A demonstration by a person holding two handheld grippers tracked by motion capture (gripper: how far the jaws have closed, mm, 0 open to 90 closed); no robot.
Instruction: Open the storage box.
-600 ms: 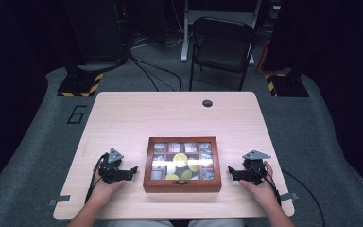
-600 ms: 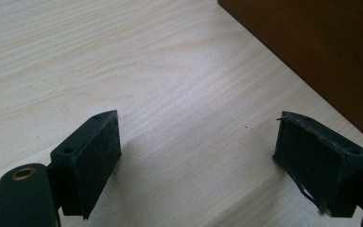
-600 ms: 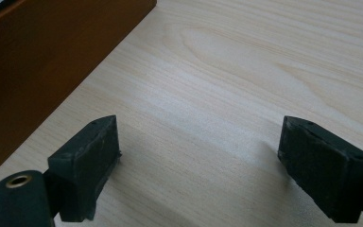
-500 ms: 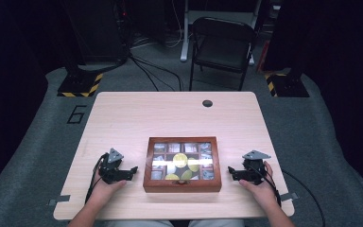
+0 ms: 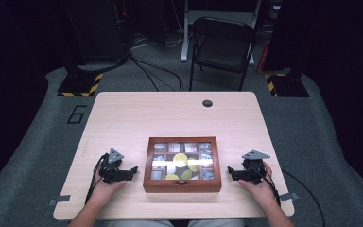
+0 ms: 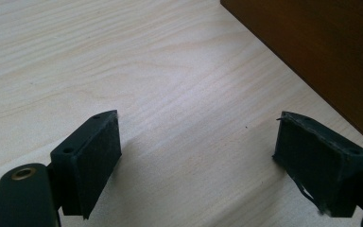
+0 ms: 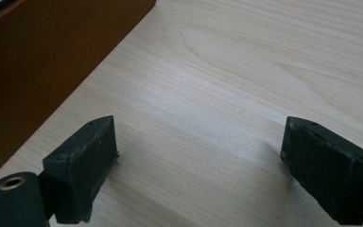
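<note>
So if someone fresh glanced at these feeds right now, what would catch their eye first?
First the dark wooden box at the near middle of the pale table, its glass lid glaring over small compartments with yellowish round pieces. Next, the left gripper and right gripper resting on either side of it, jaws open and holding nothing. Beyond the table stands a dark folding chair.
</note>
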